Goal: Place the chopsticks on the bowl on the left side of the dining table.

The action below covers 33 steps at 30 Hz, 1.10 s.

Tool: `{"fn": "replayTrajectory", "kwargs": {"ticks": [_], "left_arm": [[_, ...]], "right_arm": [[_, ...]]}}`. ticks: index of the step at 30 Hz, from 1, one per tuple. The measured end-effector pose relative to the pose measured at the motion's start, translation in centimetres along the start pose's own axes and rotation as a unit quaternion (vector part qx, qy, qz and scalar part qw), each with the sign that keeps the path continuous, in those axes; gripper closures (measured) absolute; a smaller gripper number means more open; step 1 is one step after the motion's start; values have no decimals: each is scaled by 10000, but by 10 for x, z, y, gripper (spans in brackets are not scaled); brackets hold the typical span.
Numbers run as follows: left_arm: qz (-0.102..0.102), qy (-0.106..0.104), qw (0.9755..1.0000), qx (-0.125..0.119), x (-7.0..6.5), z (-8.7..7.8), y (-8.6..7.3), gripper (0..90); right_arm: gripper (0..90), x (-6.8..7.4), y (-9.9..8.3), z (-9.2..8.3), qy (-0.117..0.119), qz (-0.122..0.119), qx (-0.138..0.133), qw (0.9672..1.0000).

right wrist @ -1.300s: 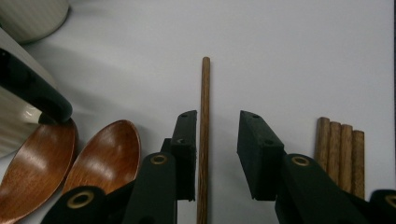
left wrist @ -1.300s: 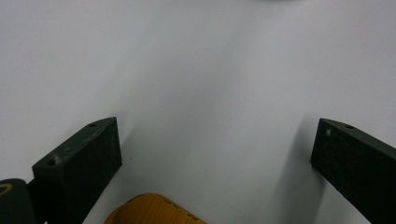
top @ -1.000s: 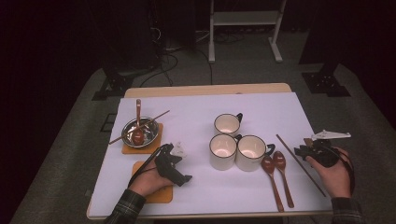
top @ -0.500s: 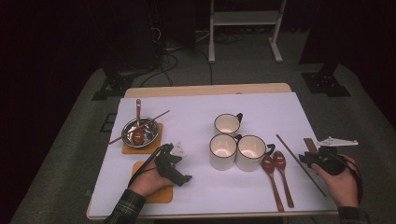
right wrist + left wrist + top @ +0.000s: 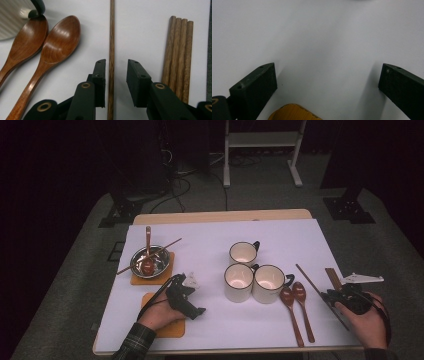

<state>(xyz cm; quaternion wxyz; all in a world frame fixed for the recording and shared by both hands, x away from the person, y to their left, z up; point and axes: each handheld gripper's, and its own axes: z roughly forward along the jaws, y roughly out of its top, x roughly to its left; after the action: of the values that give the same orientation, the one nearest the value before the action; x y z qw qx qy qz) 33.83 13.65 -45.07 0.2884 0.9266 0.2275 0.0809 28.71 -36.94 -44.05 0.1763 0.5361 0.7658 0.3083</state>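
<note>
Right gripper (image 5: 115,82) straddles a single chopstick (image 5: 111,37) lying flat on the white counter (image 5: 210,245); jaws part-open with a clear gap on the right side, the left pad near or just touching the stick; not clamped, nothing lifted; judged a line-up for pickup. The stick runs straight between the jaws along their length, so closing should catch it across its width. Bundle of chopsticks (image 5: 178,55) lies just beside to the right, two wooden spoons (image 5: 50,50) to the left, apart from the stick. Left gripper (image 5: 327,85) rests wide open over bare counter beside an orange coaster (image 5: 292,112); holds nothing; likely parked.
</note>
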Motion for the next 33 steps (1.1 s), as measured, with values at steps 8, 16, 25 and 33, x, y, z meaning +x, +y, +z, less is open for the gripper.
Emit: {"fn": "replayTrajectory", "kwargs": {"ticks": [8, 16, 25, 33], "left_arm": [[0, 0, 10000, 0, 0, 0, 0, 8], [0, -2, 10000, 2, 0, 0, 0, 8], [4, -1, 10000, 10, 0, 0, 0, 8], [-1, 1, 10000, 12, 0, 0, 0, 8]], "right_arm": [[698, 0, -3, 2, 4, -43, 157, 9999], [784, 4, -3, 1, 51, -125, 268, 9996], [809, 7, -2, 2, -33, -270, 366, 9990], [847, 7, -3, 3, -37, -248, 360, 9990]]}}
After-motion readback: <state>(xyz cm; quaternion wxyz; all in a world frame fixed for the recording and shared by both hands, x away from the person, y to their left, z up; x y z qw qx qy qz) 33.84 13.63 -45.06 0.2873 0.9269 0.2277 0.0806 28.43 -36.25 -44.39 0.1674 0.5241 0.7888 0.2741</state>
